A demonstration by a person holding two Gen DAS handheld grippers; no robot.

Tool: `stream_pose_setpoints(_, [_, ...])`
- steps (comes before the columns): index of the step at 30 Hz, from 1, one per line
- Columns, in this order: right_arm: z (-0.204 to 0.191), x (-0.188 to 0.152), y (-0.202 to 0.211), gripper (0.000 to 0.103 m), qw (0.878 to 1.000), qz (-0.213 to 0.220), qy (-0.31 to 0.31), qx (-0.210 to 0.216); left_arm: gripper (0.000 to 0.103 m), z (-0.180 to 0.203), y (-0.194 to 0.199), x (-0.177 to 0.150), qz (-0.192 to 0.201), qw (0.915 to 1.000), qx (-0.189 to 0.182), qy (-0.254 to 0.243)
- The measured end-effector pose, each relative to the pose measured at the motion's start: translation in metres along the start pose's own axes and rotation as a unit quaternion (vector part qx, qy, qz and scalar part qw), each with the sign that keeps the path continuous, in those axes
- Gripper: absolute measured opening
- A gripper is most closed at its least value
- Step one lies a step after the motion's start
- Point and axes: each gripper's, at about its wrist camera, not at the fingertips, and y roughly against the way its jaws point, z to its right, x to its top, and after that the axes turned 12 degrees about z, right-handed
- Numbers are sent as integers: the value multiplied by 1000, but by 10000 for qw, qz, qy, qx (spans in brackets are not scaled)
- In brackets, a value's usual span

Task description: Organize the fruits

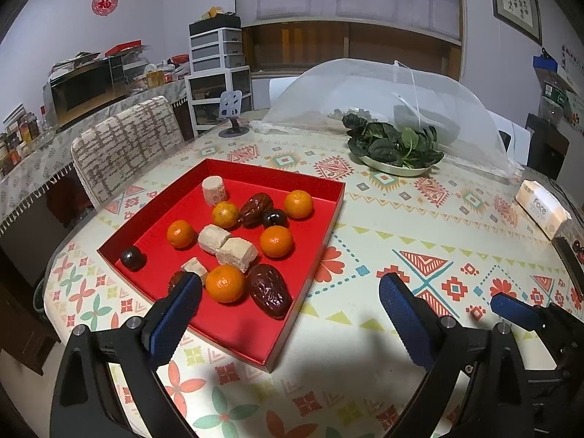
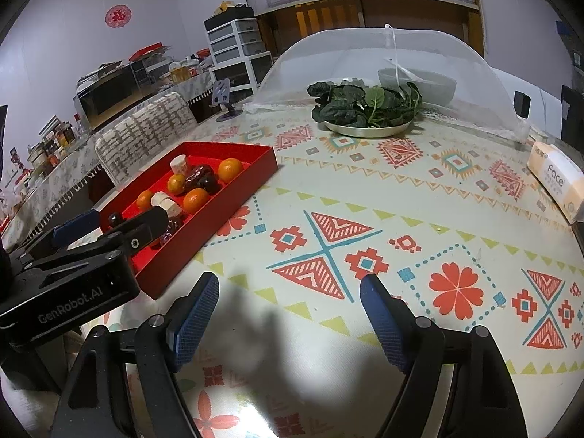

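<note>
A red tray (image 1: 321,241) on the patterned tablecloth holds several oranges (image 1: 224,283), dark red dates (image 1: 271,295), dark round fruits (image 1: 133,257) and pale cake pieces (image 1: 236,254). My left gripper (image 1: 290,297) is open and empty, its left finger over the tray's near corner, its right finger over the cloth. It also shows in the right wrist view (image 2: 120,221) above the tray (image 2: 219,215). My right gripper (image 2: 288,314) is open and empty over the bare cloth, right of the tray; one finger of it (image 1: 514,308) shows in the left wrist view.
A plate of dark leafy greens (image 1: 396,146) stands at the back of the table, in front of a white mesh food cover (image 1: 419,91). A tissue pack (image 1: 542,208) lies at the right edge. A chair (image 1: 127,146) stands at the left.
</note>
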Motion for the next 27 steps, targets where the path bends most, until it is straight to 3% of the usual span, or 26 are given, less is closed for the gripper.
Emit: stream_pose_setpoints(27, [-3, -9, -11, 85, 9998, -174, -43, 4, 97, -6, -10, -6, -158, 9998, -45, 102])
